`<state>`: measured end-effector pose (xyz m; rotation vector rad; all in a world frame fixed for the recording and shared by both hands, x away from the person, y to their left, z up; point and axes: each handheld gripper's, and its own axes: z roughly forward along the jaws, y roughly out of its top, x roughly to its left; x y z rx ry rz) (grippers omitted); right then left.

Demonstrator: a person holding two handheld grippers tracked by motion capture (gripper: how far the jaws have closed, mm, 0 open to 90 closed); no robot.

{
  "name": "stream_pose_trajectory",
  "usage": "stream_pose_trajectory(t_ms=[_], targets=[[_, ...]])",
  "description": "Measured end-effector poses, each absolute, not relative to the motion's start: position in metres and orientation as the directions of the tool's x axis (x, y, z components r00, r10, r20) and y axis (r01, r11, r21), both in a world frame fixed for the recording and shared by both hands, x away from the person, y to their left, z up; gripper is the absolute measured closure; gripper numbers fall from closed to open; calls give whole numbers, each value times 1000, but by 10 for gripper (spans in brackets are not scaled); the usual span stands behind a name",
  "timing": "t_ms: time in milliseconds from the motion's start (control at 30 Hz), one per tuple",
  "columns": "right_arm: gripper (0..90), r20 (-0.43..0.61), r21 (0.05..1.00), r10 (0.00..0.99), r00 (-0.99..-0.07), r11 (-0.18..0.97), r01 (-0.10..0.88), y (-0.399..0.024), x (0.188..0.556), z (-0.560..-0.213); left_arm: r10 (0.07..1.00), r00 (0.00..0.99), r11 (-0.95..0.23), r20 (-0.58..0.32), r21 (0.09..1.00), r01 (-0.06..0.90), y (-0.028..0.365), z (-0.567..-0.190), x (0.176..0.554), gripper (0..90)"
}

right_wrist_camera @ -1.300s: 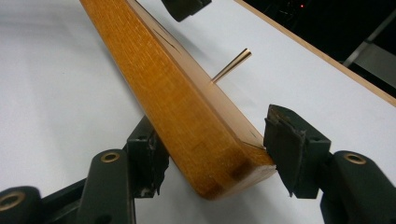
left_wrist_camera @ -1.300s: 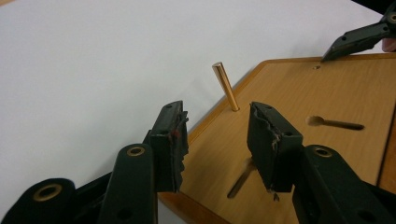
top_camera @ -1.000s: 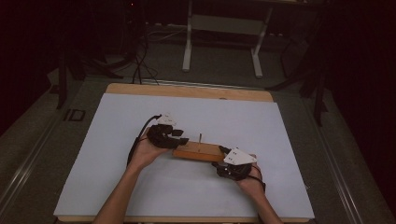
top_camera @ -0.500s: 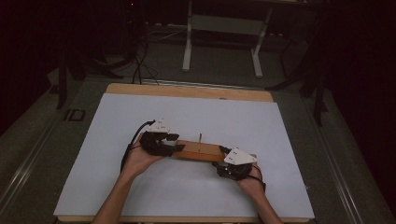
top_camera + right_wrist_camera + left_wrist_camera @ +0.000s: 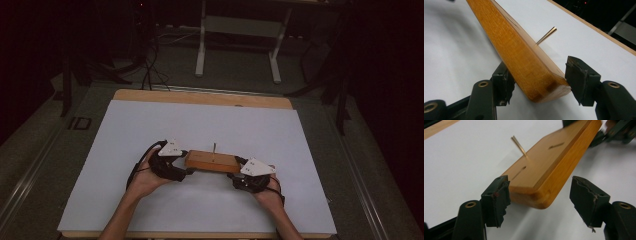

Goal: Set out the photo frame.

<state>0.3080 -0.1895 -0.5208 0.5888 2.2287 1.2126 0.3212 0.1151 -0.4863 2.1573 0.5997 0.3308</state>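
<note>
1. The left gripper's (image 5: 540,202) jaws have just been opening and stand spread; the wooden block's (image 5: 549,167) end lies between them, touching the 9 o'clock pad, clear of the other.
2. The right gripper (image 5: 537,82) pinches the block's other end.
3. The block, with an upright metal pin (image 5: 214,148), rests on the white table (image 5: 125,130) at 6 o'clock.

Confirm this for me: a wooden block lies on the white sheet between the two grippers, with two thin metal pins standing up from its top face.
Not quite. The wooden block does lie on the white sheet between the left gripper and the right gripper, but only one thin metal pin stands up from its top face; the left gripper view shows it plainly.
</note>
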Motion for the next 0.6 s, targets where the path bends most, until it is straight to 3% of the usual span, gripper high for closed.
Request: stream_pose_trajectory(t_ms=[600], targets=[[423, -218, 866, 595, -774, 484, 128, -192, 312, -519, 560, 813, -566, 161, 791, 233, 102, -509, 331, 369]])
